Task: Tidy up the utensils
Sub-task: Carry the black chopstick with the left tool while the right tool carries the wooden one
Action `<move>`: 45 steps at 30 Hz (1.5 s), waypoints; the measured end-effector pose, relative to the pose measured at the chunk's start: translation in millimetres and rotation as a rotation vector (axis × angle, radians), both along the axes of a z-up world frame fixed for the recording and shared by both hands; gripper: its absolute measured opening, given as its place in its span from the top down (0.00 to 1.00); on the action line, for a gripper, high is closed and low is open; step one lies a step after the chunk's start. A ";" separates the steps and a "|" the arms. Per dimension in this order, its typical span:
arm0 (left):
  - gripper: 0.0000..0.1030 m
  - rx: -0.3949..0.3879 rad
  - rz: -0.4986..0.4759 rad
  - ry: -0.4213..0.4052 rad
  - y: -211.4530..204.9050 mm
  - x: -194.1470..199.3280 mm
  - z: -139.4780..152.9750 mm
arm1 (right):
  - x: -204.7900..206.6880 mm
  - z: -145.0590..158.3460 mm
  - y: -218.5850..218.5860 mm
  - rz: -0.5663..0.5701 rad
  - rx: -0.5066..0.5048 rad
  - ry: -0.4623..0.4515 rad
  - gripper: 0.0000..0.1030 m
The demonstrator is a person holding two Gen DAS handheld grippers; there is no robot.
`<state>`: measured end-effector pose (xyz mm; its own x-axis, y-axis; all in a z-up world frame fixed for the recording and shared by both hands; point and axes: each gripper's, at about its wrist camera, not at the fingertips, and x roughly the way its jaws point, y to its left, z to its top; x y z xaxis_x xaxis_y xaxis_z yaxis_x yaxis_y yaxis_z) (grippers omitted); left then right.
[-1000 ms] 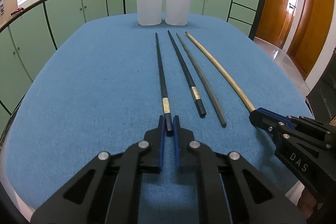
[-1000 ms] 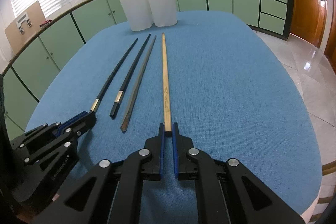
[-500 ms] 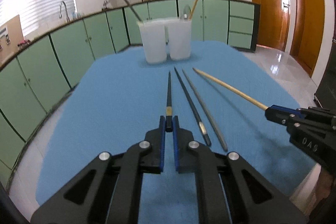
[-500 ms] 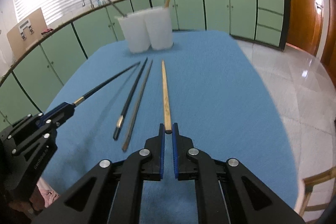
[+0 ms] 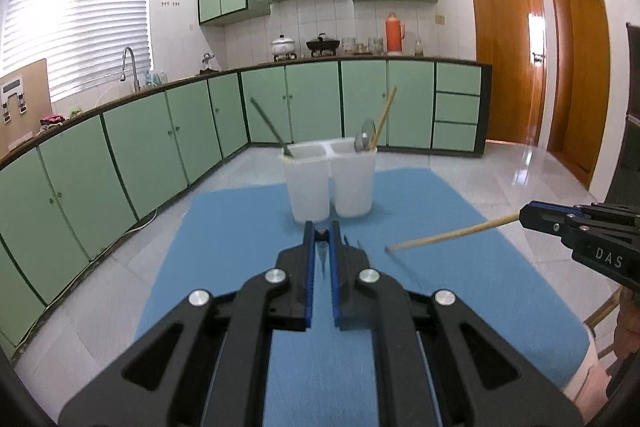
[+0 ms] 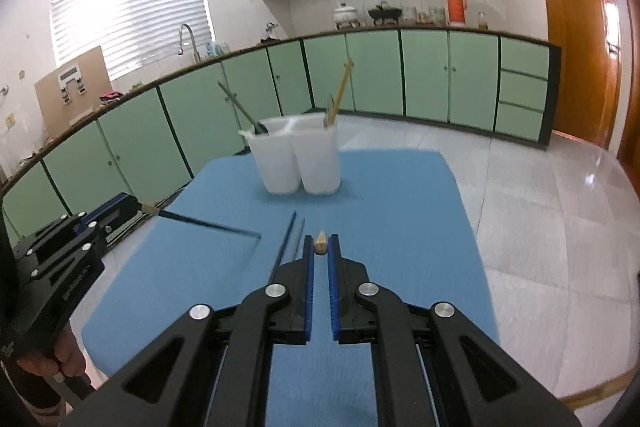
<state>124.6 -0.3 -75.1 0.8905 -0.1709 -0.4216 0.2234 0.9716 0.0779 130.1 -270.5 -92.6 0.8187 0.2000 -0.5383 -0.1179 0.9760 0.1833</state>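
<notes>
My left gripper (image 5: 321,231) is shut on a black chopstick (image 6: 208,223), held in the air and pointing forward and down. My right gripper (image 6: 320,245) is shut on a wooden chopstick (image 5: 452,235), also lifted. Two white cups (image 5: 328,183) stand side by side at the table's far end; the left one holds a dark utensil (image 5: 267,125), the right one a wooden chopstick (image 5: 384,117) and a spoon (image 5: 366,137). Two dark chopsticks (image 6: 288,241) lie on the blue table (image 6: 400,227), just left of my right gripper.
Green kitchen cabinets (image 5: 160,135) and a counter with a sink tap (image 5: 129,67) run behind the table. Wooden doors (image 5: 516,67) stand at the right. White tiled floor (image 6: 540,207) surrounds the table.
Both grippers have lifted their chopsticks off the table and risen well above it, tilting the views up. The two other dark chopsticks stay on the table.
</notes>
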 end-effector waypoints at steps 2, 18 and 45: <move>0.95 -0.005 -0.006 -0.008 0.3 6.2 7.0 | 2.3 10.5 0.0 0.010 -0.005 -0.019 0.94; 0.95 -0.098 -0.068 0.008 11.0 44.1 42.0 | 42.2 56.7 12.9 0.067 -0.027 -0.052 0.94; 0.95 -0.206 -0.051 -0.165 28.0 102.0 125.5 | 92.8 151.8 14.8 0.104 -0.049 -0.238 0.94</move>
<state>226.6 27.8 50.4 0.9324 -0.2847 -0.2228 0.2735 0.9585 -0.0803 222.9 -255.7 59.2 0.8998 0.2678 -0.3445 -0.2518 0.9635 0.0913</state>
